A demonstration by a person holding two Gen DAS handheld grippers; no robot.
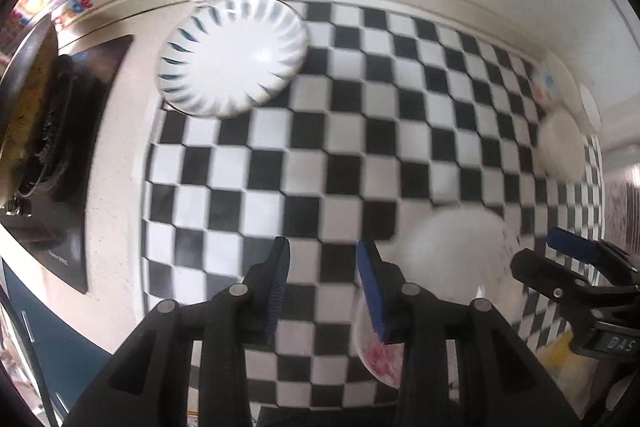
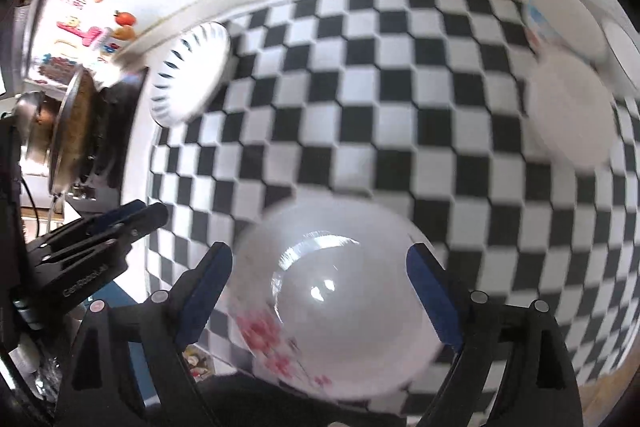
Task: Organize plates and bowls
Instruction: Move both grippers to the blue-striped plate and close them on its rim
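Observation:
A white plate with pink flowers lies on the checkered mat near its front edge, between the open fingers of my right gripper, which hovers over it without gripping. The same plate shows in the left wrist view, just right of my left gripper, which is open and empty. A white plate with dark rim strokes sits at the mat's far left corner and also shows in the right wrist view. A plain white bowl sits at the far right.
A gas stove with a pan stands left of the mat. A white dish with a cartoon print lies behind the white bowl, by the wall. My right gripper shows in the left wrist view. The mat's middle is bare.

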